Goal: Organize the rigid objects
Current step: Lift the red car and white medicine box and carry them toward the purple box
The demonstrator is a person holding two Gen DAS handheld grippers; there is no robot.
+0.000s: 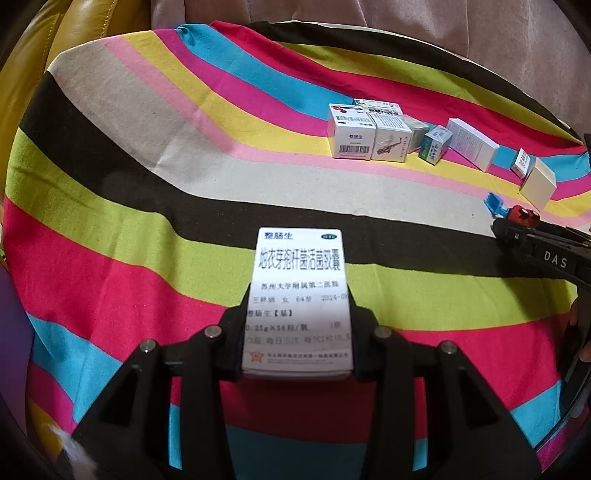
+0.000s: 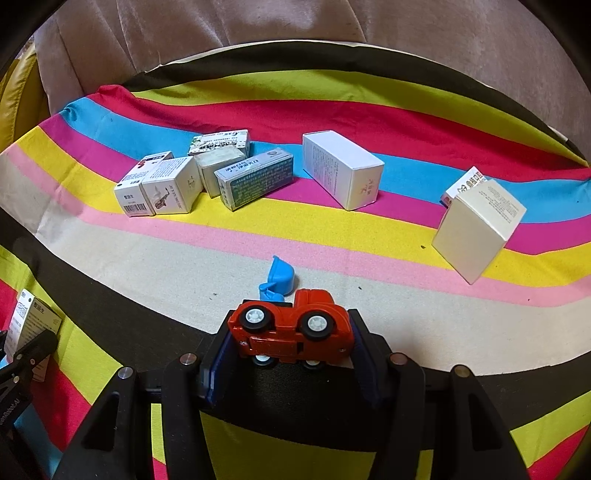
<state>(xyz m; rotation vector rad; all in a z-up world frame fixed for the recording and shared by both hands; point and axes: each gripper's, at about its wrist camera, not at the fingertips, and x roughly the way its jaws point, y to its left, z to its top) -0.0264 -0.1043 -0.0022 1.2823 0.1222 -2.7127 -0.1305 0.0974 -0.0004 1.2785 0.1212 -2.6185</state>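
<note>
My left gripper (image 1: 297,332) is shut on a white medicine box (image 1: 299,295) with blue Chinese print, held above the striped cloth (image 1: 110,184). My right gripper (image 2: 290,339) is shut on a red toy truck (image 2: 291,325) lying on its side, with a blue scoop (image 2: 279,278) at its front. The truck also shows in the left wrist view (image 1: 521,216), and the held box shows in the right wrist view (image 2: 31,321). A cluster of small white boxes (image 2: 184,177) lies on the far stripes.
A long white box (image 2: 343,170) lies right of the cluster. A cream box (image 2: 476,229) stands tilted at the far right with a small box (image 2: 461,186) behind it. A brown sofa back (image 2: 295,26) borders the cloth; yellow leather (image 1: 55,37) sits left.
</note>
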